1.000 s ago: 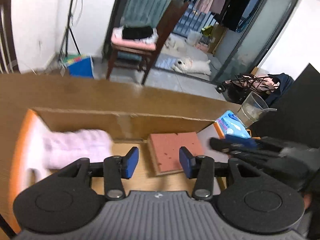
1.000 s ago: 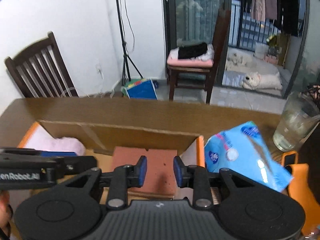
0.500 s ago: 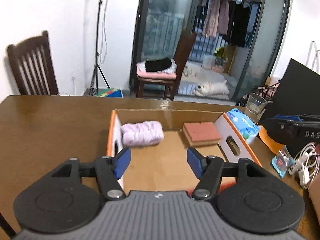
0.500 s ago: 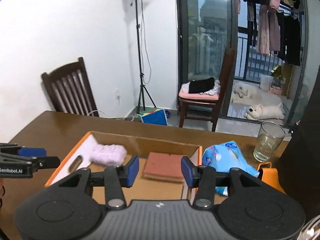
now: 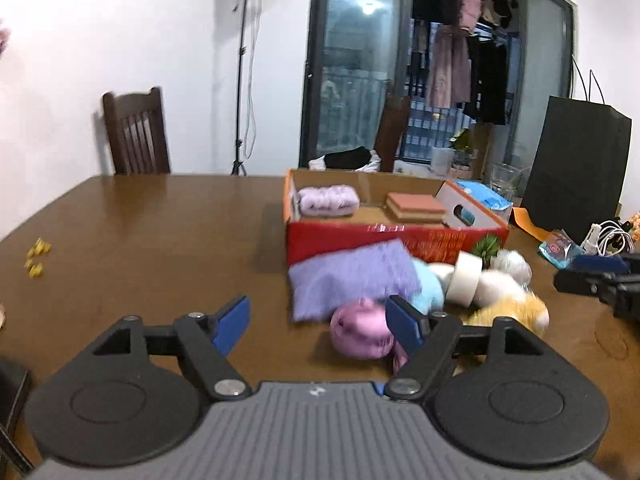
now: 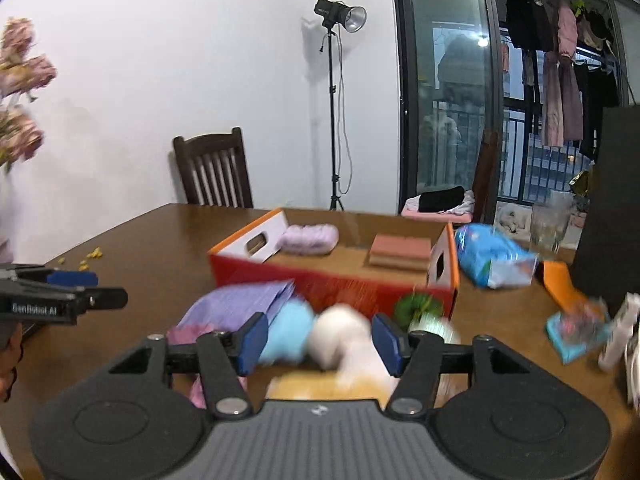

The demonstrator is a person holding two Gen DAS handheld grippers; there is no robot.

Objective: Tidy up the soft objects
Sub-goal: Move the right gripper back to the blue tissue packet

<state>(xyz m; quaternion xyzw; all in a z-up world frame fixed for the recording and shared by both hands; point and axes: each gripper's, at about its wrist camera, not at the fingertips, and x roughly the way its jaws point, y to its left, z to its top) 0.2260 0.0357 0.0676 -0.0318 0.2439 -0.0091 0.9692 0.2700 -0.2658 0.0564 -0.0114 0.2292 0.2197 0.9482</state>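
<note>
Left wrist view showed the left tool [image 5: 320, 326] with its fingers spread apart, empty, above the table [image 5: 140, 232]. Just ahead lay a pile of soft objects: a purple cloth [image 5: 352, 276], a pink plush [image 5: 360, 332], a blue one [image 5: 430, 288] and a roll of tape [image 5: 466, 278], all in front of the red box [image 5: 384, 240]. Inside the box sat a lilac towel [image 5: 328, 200] and a brick-red sponge [image 5: 416, 206]. The right tool [image 6: 320, 338] also stood apart, holding nothing, over a white plush [image 6: 340, 336].
</note>
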